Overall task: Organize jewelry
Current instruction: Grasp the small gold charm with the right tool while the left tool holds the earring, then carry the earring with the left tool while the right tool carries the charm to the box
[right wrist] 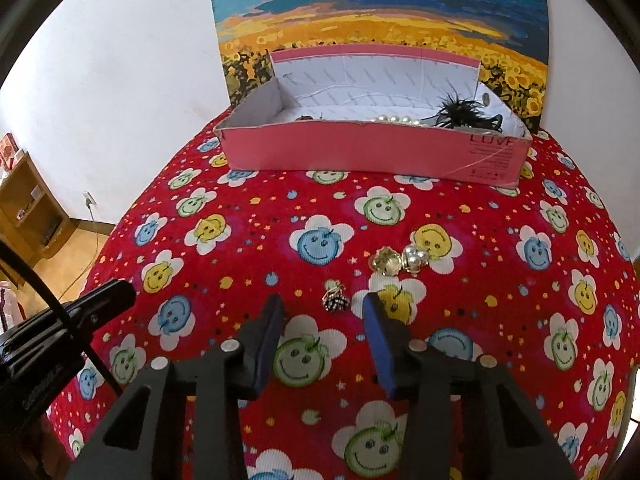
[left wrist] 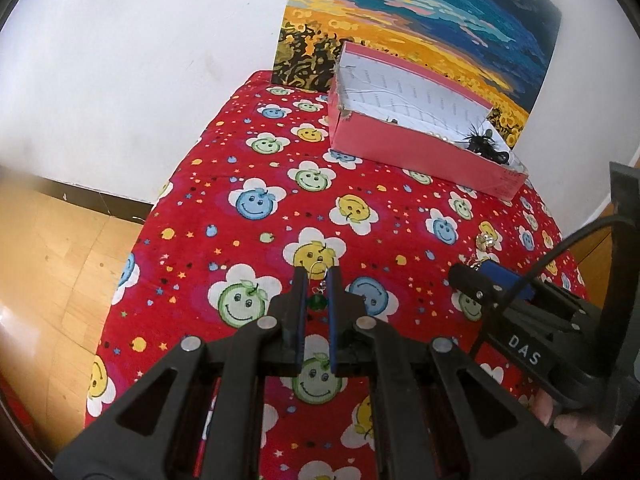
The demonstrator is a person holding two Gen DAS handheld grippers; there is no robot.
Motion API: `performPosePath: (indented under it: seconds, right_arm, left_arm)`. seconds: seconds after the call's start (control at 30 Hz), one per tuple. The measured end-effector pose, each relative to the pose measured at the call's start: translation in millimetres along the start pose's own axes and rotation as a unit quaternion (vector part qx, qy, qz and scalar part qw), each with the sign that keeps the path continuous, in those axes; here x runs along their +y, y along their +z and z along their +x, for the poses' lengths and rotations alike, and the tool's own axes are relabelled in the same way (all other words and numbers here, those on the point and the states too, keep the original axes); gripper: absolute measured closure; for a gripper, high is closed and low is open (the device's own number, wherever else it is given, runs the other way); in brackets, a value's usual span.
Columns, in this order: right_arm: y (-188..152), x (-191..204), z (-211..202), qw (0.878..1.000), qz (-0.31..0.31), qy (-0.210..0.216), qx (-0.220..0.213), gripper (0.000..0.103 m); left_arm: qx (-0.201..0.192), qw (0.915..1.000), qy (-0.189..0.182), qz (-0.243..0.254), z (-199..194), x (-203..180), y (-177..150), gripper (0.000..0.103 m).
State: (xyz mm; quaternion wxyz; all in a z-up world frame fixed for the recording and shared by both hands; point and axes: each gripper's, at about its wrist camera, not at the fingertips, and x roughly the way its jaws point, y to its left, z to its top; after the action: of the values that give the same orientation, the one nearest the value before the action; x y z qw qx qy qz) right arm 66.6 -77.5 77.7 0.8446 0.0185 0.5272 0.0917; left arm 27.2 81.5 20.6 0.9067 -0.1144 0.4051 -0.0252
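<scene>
My left gripper [left wrist: 318,276] is shut on a green bead earring [left wrist: 317,300] with a silver hook, held above the red cloth. My right gripper [right wrist: 322,304] is open, its fingers on either side of a small gold-and-black brooch [right wrist: 335,299] lying on the cloth. Just beyond it lie a gold crystal piece [right wrist: 385,261] and a silver pearl piece [right wrist: 416,258]. The pink box [right wrist: 360,150] stands at the back, holding a pearl necklace [right wrist: 394,120] and a black feather piece [right wrist: 460,114]. The pink box also shows in the left wrist view [left wrist: 416,156].
A red smiley-flower cloth [right wrist: 240,280] covers the table. A sunflower painting [right wrist: 380,20] leans on the white wall behind the box. Wooden floor [left wrist: 52,260] lies to the left, with a wooden shelf [right wrist: 28,200]. The right gripper shows in the left wrist view [left wrist: 492,276].
</scene>
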Motion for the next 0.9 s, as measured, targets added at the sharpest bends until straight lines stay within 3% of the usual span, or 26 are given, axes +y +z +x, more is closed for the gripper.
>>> performPosePath:
  seconds: [0.1, 0.2, 0.23, 0.9]
  right_arm:
    - [2, 3, 3, 1.0, -0.006, -0.01, 0.002, 0.067]
    - [3, 4, 4, 1.0, -0.012, -0.022, 0.003, 0.085]
    - [4, 4, 4, 1.0, -0.012, -0.021, 0.003, 0.086]
    - [8, -11, -37, 0.999, -0.004, 0.016, -0.033, 0.087]
  left_arm:
    - [0.0, 1.0, -0.002, 0.0, 0, 1, 0, 0.102]
    - [0.0, 1.0, -0.002, -0.002, 0, 1, -1, 0.102]
    - [0.0, 1.0, -0.002, -0.002, 0, 1, -1, 0.102]
    - [-0.011, 0.9997, -0.012, 0.019, -10, -19, 12, 0.102]
